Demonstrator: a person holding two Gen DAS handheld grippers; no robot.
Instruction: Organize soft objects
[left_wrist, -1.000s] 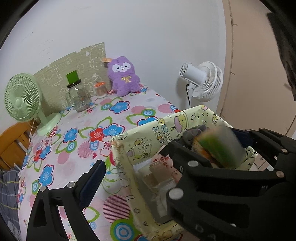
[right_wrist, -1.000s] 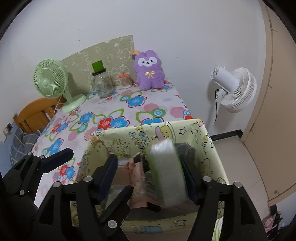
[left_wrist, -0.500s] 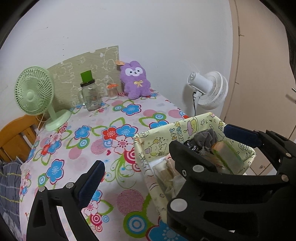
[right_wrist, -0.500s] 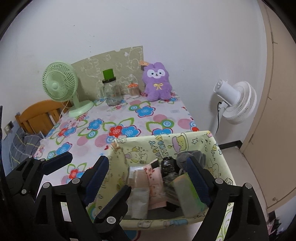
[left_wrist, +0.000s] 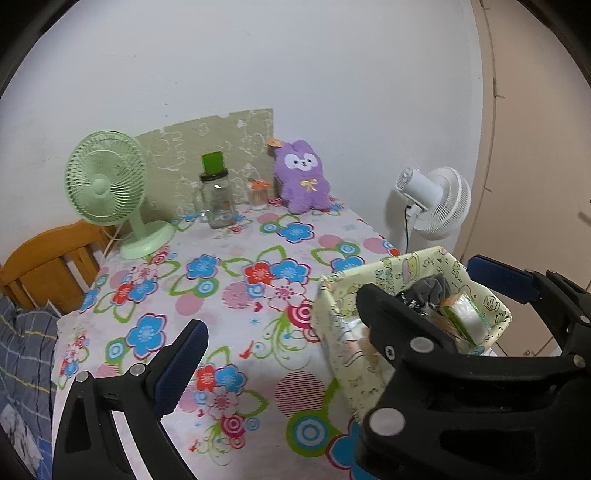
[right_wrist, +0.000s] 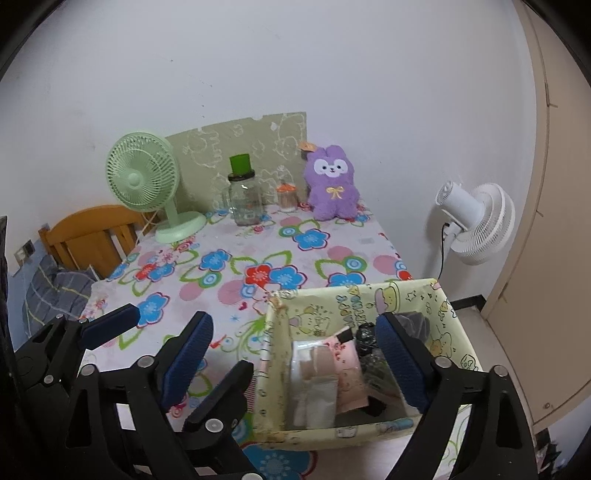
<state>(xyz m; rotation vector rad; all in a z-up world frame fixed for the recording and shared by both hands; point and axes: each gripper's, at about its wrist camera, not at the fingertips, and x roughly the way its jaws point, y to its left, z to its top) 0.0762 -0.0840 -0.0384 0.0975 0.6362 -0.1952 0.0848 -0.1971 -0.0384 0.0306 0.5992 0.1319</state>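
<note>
A yellow cartoon-print fabric basket (right_wrist: 354, 291) (left_wrist: 343, 314) sits at the near right corner of the flowered table. Inside lie white packets (right_wrist: 314, 373), a pink packet (right_wrist: 347, 373), a black item (right_wrist: 365, 334), a grey cloth (left_wrist: 432, 286) and a green-and-white packet (left_wrist: 463, 314). My right gripper (right_wrist: 293, 321) hangs above the basket, jaws still opening, with nothing between the pads. My left gripper (left_wrist: 282, 314) is open and empty over the table, just left of the basket. A purple plush bunny (left_wrist: 303, 181) (right_wrist: 332, 184) sits upright at the far edge against the wall.
At the back stand a green desk fan (left_wrist: 105, 177), a glass jar with a green lid (left_wrist: 218, 199) and a small orange-lidded jar (left_wrist: 257, 192). A white fan (left_wrist: 439, 206) is off the table's right side. A wooden chair (left_wrist: 48, 266) is at the left.
The right gripper let go of the green-and-white packet, which now lies in the basket, and its jaws widened. Both grippers drew back and up from the basket.
</note>
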